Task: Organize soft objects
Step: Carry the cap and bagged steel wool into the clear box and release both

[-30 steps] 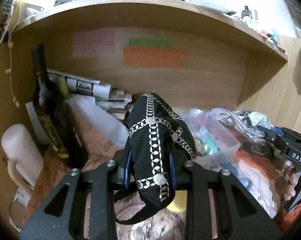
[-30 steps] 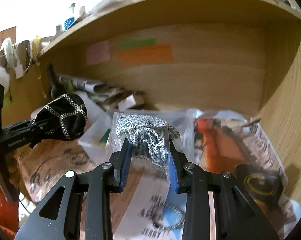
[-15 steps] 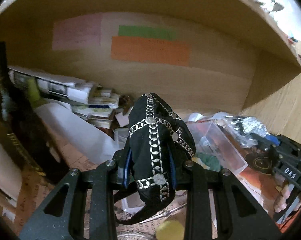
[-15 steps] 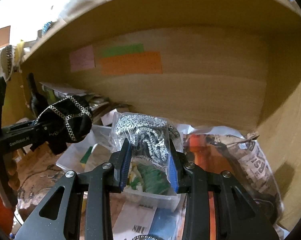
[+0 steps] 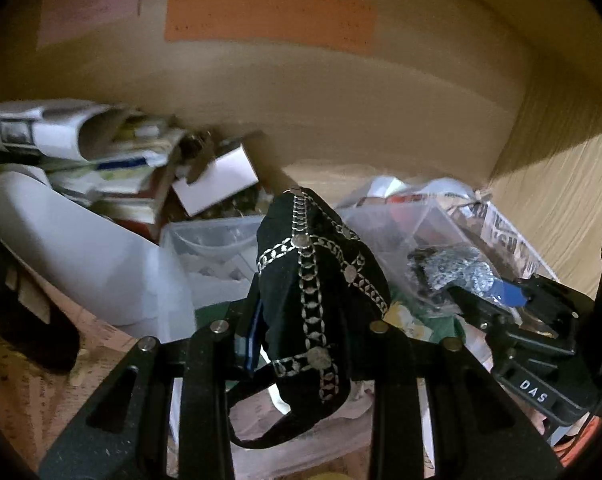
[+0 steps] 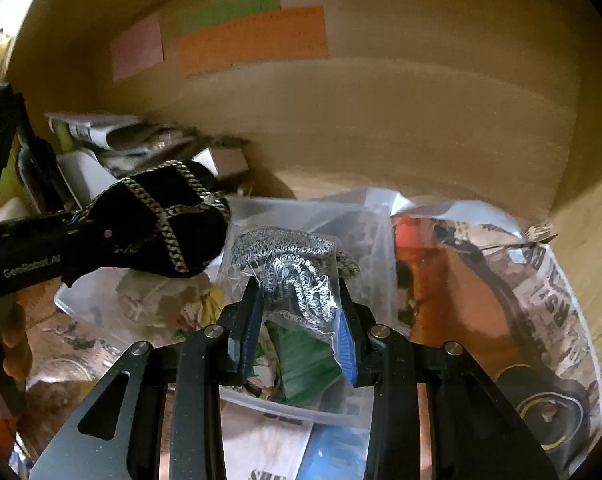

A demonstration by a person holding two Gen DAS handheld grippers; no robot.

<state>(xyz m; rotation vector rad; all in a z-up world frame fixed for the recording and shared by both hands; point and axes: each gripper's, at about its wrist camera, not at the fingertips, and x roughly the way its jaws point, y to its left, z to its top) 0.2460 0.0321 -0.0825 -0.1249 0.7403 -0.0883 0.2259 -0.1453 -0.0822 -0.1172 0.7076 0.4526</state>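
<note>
My left gripper (image 5: 301,312) is shut on a black cloth with silver chain trim (image 5: 313,280) and holds it above a clear plastic bin (image 5: 205,236). The cloth also shows in the right wrist view (image 6: 165,220). My right gripper (image 6: 297,336) is shut on a clear bag of grey knitted fabric (image 6: 289,268), held over the same bin (image 6: 301,412), which holds green and yellow items. The bagged fabric also shows in the left wrist view (image 5: 453,272), to the right of the black cloth.
Both grippers are inside a wooden shelf bay with coloured paper notes (image 6: 253,36) on the back wall. Rolled papers and boxes (image 5: 101,148) are piled at the left. A white roll (image 5: 61,248) lies nearby. Newspaper (image 6: 541,300) covers the right floor.
Both grippers have moved forward and deeper into the shelf bay with their loads. The bin now lies directly under them, and the two grippers are closer together.
</note>
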